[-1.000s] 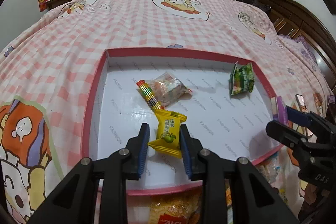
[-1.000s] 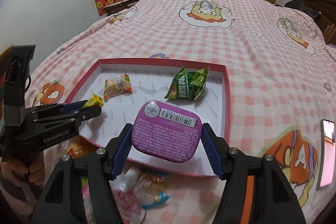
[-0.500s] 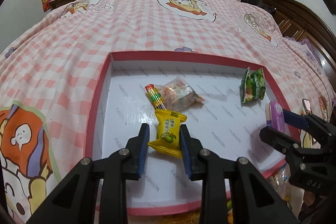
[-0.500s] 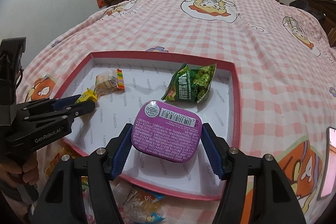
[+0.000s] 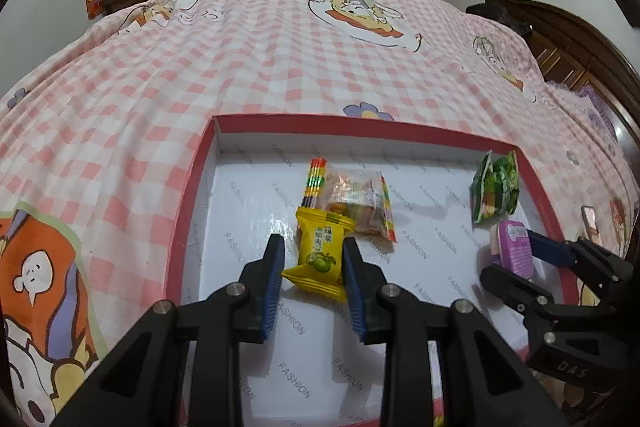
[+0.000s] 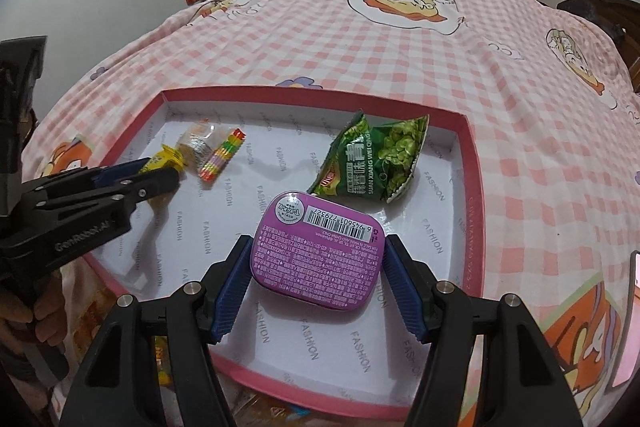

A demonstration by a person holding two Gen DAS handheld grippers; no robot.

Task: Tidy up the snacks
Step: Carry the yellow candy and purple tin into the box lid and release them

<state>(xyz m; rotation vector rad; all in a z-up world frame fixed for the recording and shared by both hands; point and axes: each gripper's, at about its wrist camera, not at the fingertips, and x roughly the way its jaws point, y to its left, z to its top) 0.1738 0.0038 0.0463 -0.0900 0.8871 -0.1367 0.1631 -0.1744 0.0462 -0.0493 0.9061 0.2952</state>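
Yellow snack packet point(image 5: 321, 255) pinched in left gripper point(image 5: 314, 281) jaws, purple tin point(image 6: 318, 255) clamped in right gripper point(image 6: 318, 283) jaws, over box point(image 6: 474, 187).

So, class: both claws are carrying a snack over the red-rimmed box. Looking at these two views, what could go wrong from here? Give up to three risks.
1. The left claw pinches the yellow candy by its soft wrapper, so it could slip out early.
2. Released here, the candy may land on the clear packet just beyond it, making a pile.
3. The right claw grips the smooth purple tin only by its edges. It could slide out, or drop onto the green bag close ahead.
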